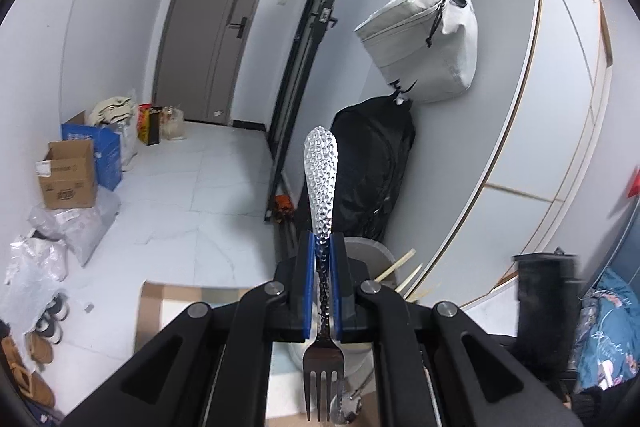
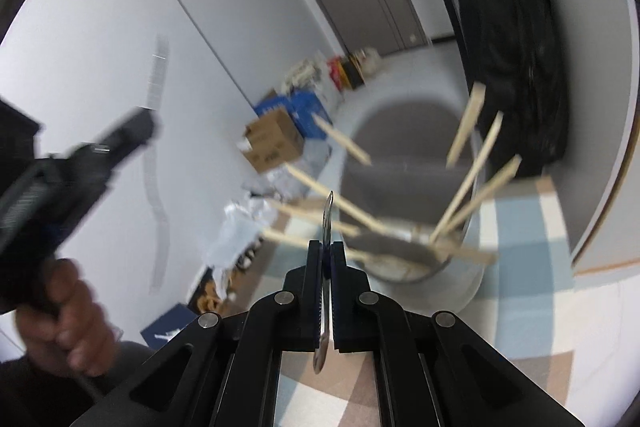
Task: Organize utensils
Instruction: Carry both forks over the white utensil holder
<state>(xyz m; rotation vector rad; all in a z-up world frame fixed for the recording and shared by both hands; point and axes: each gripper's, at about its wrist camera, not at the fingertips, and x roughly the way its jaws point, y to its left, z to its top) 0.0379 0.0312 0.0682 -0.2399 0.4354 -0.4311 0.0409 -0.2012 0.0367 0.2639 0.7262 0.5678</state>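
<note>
Between the closed blue pads of the left gripper [image 1: 323,247] stands a fork [image 1: 321,187], clamped at its neck, hammered handle pointing away and tines toward the camera. Just below and beyond it sits a grey holder [image 1: 370,255] with chopsticks [image 1: 404,273]. Edge-on in the right gripper [image 2: 327,247], pinched tight, is a thin metal utensil [image 2: 327,223], near the holder [image 2: 400,195] on the checked cloth [image 2: 516,227].

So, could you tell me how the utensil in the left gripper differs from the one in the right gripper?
The fork in the left gripper shows its broad, hammered face, with its tines toward the camera. The metal utensil in the right gripper is seen edge-on, a thin sliver, and its kind cannot be told. The fork is sharp; the other is blurred. Both are silvery metal, clamped between shut jaws with one end pointing forward.
</note>
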